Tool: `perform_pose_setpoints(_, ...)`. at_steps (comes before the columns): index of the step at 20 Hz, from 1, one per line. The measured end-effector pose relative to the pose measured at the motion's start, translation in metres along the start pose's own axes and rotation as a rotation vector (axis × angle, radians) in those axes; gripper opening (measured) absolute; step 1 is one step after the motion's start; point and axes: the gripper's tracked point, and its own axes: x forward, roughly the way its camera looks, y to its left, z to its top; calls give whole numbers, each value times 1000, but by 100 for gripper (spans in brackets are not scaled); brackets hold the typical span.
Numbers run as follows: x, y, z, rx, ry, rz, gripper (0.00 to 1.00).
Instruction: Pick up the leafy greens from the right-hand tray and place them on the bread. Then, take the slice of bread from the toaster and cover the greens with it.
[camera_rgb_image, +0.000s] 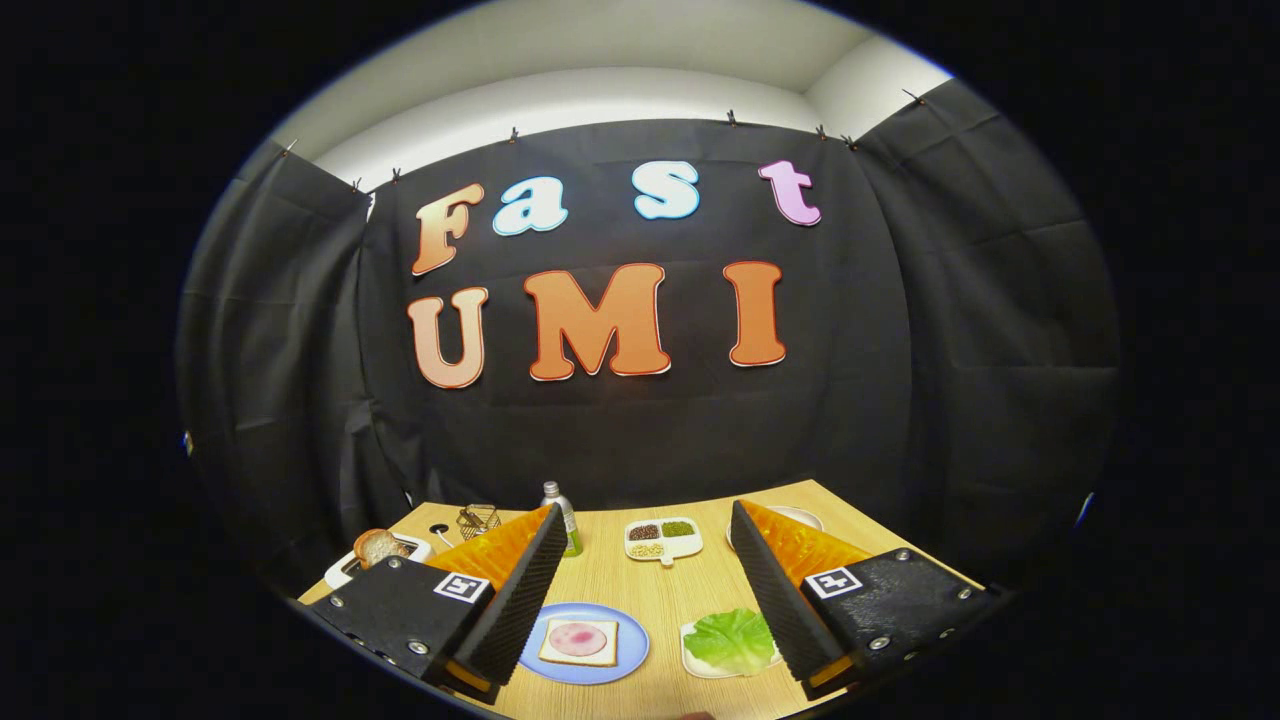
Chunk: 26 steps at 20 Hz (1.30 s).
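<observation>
The gripper (645, 570) hangs above the table (670, 690), its fingers (520, 600) spread wide apart and holding nothing. Between them, nearest, the bread (579, 640) lies on a blue plate (630, 655), and just beside it the greens (732, 640) rest on a white tray (690, 655). Beyond is bare wood, then a sectioned dish (663, 540) and a bottle (566, 520). Past the left finger, a slice (375, 545) stands in the toaster (345, 570) near the table's edge.

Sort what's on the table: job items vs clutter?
Job: leafy greens on white tray; bread with ham on blue plate; toaster holding bread slice; open claw, empty.
Clutter: bottle, compartment dish, wire basket, far white plate.
</observation>
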Motion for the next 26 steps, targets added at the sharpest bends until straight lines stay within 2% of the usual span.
perform_pose_setpoints(8, -1, -16, -15, -44, 27, -17, 99)
perform_pose_setpoints(13, 9, -20, -38, -37, 64, 6, 99)
perform_pose_setpoints(17, 22, -31, -71, -25, 123, 4, 99)
perform_pose_setpoints(26, 62, -76, -159, -94, 298, -48, 99)
